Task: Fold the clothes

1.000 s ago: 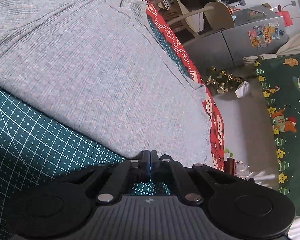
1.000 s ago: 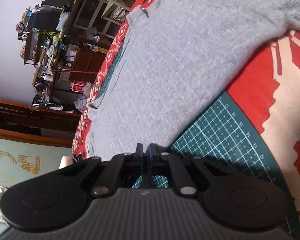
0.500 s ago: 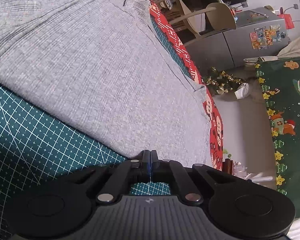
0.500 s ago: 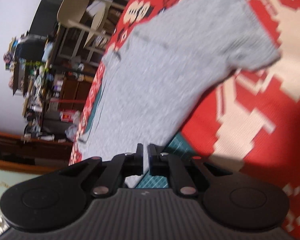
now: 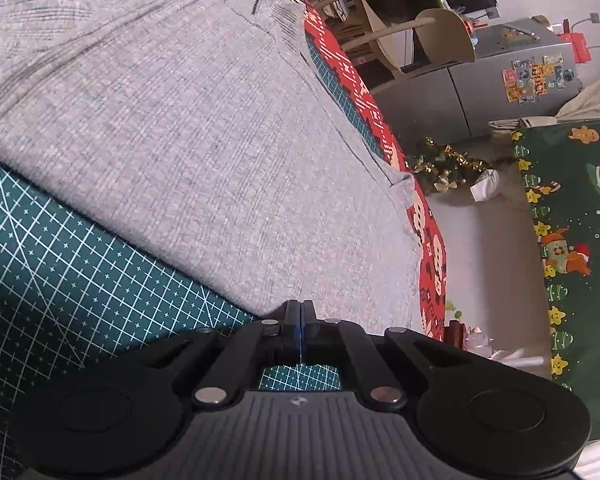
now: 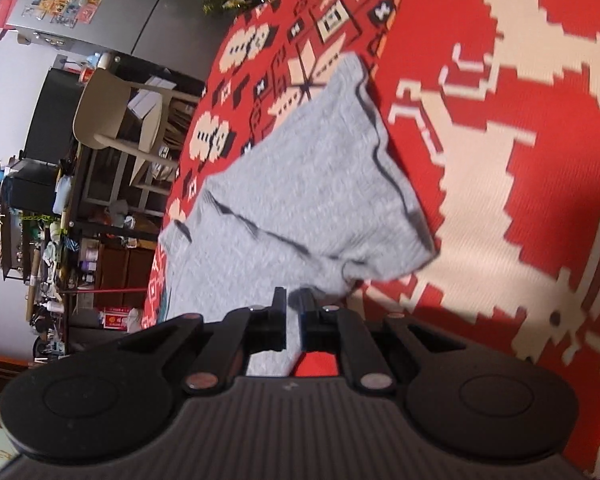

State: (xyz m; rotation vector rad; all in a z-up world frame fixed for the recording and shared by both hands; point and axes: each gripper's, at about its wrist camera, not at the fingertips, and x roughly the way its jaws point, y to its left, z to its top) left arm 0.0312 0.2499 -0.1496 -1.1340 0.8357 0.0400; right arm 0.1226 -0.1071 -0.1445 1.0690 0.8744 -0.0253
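Grey knit shirt point(image 5: 188, 128) spread flat over the green cutting mat point(image 5: 60, 264), reaching past the mat's far edge onto the red patterned cloth point(image 6: 500, 184) that covers the surface. In the right wrist view, one short sleeve point(image 6: 340, 184) lying out on the red cloth toward that side of the surface, its hem showing as a dark seam. In the left wrist view, the shirt's near edge running slantwise across the mat, a small notch in the fabric at the far edge.

Left gripper point(image 5: 300, 312) pressed together, no gap between its two parts, tips right at the shirt's near edge; whether fabric is pinched between them cannot be told. Right gripper point(image 6: 293, 300) narrowly parted and opening, a slim gap showing, nothing between the tips, poised at the shirt's edge just below the sleeve.

Beyond the surface's edge: a pale chair point(image 5: 432, 40), a grey fridge point(image 5: 512, 80) with stickers, gold tinsel decoration point(image 5: 444, 164) on the floor, a green Christmas-print cloth point(image 5: 572, 260) at the side, cluttered shelves point(image 6: 40, 240) in the right wrist view.
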